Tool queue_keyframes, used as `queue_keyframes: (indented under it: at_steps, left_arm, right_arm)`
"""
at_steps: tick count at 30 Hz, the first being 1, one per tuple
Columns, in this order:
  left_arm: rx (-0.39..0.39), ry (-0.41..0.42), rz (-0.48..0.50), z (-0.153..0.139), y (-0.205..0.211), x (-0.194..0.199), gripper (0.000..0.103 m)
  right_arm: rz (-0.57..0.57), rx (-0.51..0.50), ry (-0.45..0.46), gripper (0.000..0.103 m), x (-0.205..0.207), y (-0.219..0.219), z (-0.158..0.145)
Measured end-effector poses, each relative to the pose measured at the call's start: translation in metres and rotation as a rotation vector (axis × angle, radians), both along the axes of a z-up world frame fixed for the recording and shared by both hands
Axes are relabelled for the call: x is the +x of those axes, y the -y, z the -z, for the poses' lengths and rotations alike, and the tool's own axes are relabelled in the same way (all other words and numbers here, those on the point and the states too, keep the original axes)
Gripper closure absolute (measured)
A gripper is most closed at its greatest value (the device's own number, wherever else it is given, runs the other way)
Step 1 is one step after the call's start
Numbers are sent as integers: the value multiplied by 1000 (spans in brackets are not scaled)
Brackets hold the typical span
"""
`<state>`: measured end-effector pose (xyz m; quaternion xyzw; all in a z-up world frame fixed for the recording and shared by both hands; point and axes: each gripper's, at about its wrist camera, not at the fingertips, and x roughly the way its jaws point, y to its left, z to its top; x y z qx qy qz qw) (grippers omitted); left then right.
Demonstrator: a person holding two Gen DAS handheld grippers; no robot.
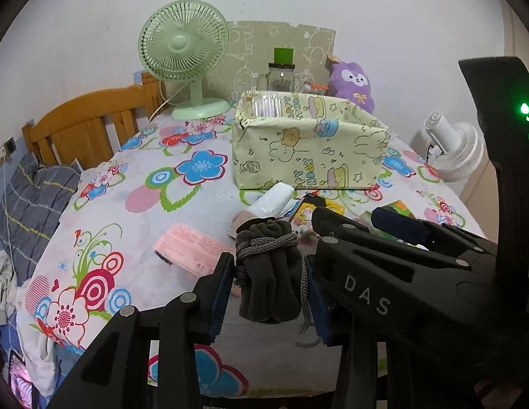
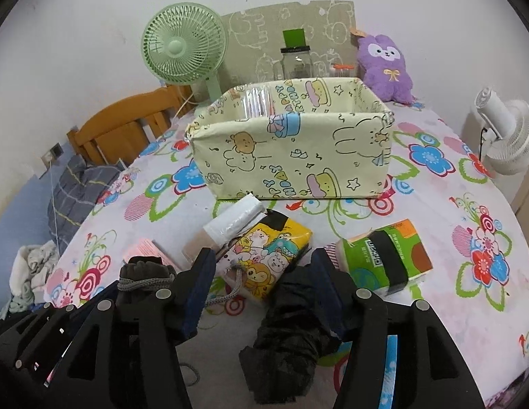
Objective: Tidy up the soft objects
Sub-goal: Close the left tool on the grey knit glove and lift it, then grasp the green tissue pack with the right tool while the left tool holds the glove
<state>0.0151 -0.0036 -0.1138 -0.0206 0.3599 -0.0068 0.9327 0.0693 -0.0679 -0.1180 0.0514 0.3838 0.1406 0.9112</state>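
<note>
On the flower-patterned bedspread (image 2: 452, 204), in front of a pale yellow cartoon-print fabric box (image 2: 291, 156), lie several soft packs: a yellow tissue pack with cartoon animals (image 2: 264, 248), a green tissue pack with a black band (image 2: 383, 255), a white roll (image 2: 233, 218) just behind the yellow pack, and a pink pack (image 1: 192, 245) off to the left. The left gripper (image 1: 267, 286) is clamped on a dark grey drawstring pouch (image 1: 269, 272), its blue pads pressing the pouch from both sides, with the grey cord (image 1: 264, 243) wound round its neck and a loose end hanging below. The right gripper (image 2: 261, 286) stands with its jaws apart; a crumpled black cloth (image 2: 291, 334) lies on the bedspread against the inner side of its right finger, and whether that pad touches it I cannot tell. In the right wrist view the pouch shows at the lower left, beside the right gripper's left finger, its cord trailing across towards the yellow pack. Behind the box stand a green desk fan (image 1: 184, 54), a glass jar with a black lid (image 2: 296, 63) and a purple plush toy (image 2: 387, 64); a white fan (image 2: 506, 136) stands off the bed's right edge.
</note>
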Motion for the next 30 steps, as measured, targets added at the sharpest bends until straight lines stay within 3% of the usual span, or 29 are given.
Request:
queue_keyframes:
  at_steps: [15, 30]
  left_arm:
    - [-28, -12, 44, 15, 21, 15, 60]
    - [-1, -15, 79, 20, 44, 46, 61]
  right_arm:
    - [96, -17, -3, 41, -13, 37, 1]
    - [156, -34, -53, 41, 15, 66, 15]
